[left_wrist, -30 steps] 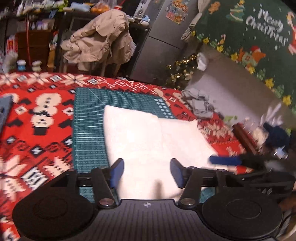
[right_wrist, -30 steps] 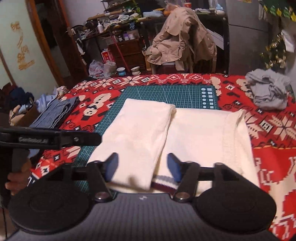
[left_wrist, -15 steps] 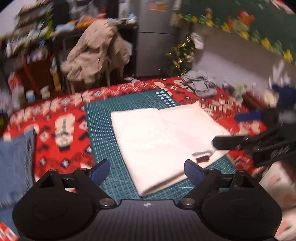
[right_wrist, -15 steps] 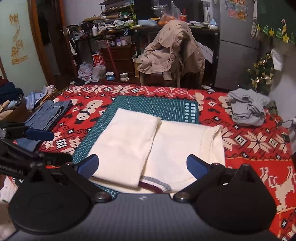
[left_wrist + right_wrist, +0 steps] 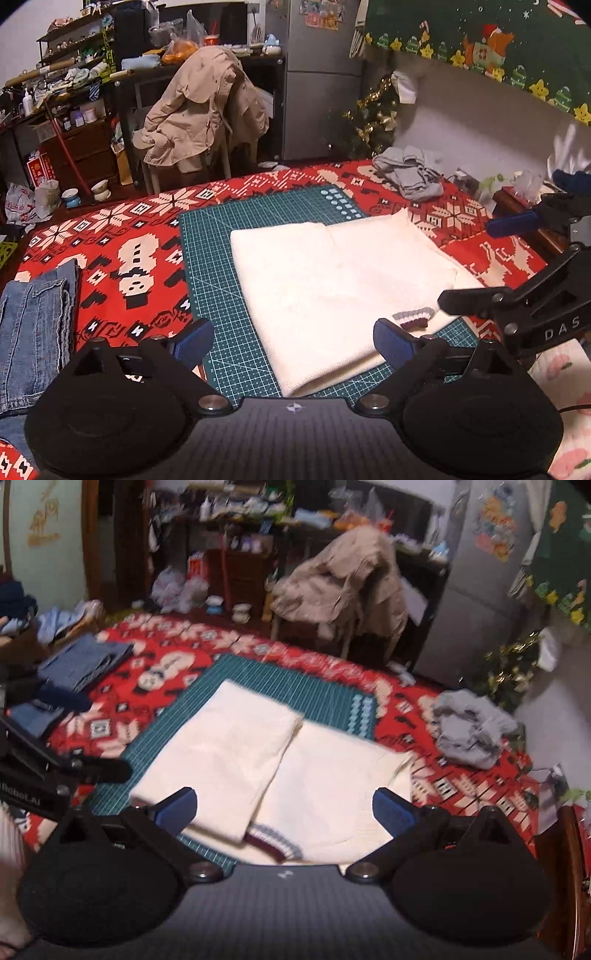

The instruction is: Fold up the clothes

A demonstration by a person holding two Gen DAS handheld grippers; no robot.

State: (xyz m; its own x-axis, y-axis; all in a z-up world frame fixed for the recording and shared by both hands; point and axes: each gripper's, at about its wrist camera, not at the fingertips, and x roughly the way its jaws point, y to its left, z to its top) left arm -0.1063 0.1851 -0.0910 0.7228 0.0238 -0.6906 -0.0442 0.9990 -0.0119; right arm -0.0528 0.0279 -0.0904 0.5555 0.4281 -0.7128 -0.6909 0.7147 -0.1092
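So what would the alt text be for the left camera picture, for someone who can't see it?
A folded cream sweater lies on a green cutting mat over a red Christmas tablecloth, with the left tongs open just in front of it. Folded jeans lie to the left, a grey garment at the back.

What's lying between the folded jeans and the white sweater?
In the left wrist view, only red patterned cloth and green mat lie between jeans and white sweater.

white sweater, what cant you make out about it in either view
- Near edge of the white sweater: right wrist view, hidden behind the right tongs body.
- Knit texture: right wrist view, motion blur.
- Its right corner: left wrist view, covered by the right tongs' black arm.
- Layers underneath: hidden by the top fold.
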